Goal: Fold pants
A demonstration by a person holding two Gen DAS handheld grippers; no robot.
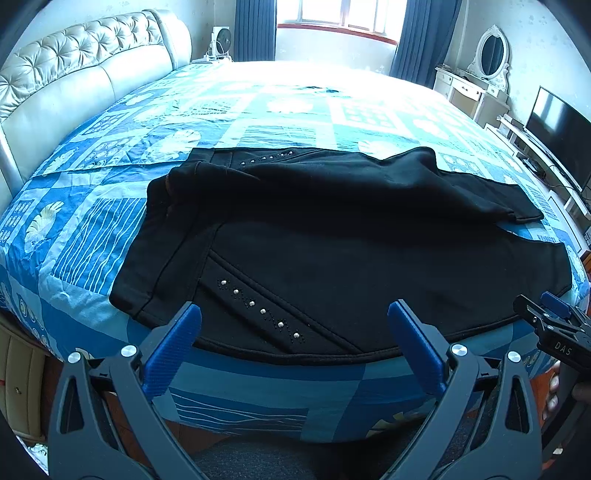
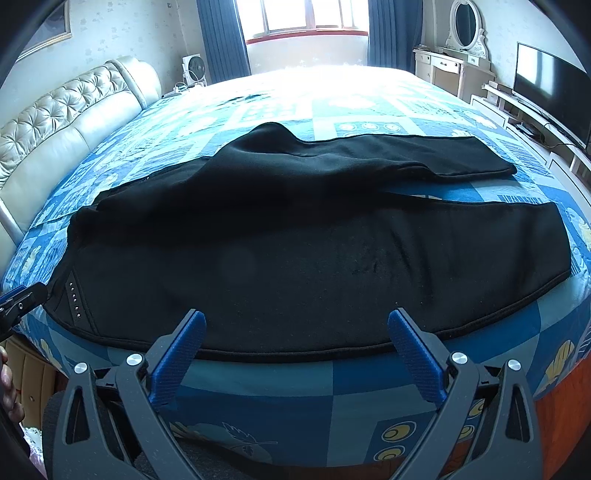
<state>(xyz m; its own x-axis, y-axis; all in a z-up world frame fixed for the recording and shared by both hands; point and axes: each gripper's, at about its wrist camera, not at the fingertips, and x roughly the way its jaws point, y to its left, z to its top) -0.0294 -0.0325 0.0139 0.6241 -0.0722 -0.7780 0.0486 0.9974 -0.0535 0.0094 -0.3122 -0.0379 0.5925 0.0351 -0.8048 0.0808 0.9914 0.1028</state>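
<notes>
Lying spread on blue patchwork bed [image 1: 110, 221], soft, limp black fleece pants [image 1: 332, 251] w/ studs; hovering spread, empty: left claw [image 1: 294, 325] & right claw [image 2: 296, 332]; pinching near hem prob. best.

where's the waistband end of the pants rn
In both wrist views the black pants lie across the near edge of the bed; the waistband is at the left end, toward the tufted headboard, ahead of the left gripper.

A home bedroom; wide bed [image 1: 92, 221] with tufted headboard [image 1: 74, 55], mirrored dressing table [image 1: 476, 81], television [image 2: 550, 92], curtained window [image 2: 306, 18].
</notes>
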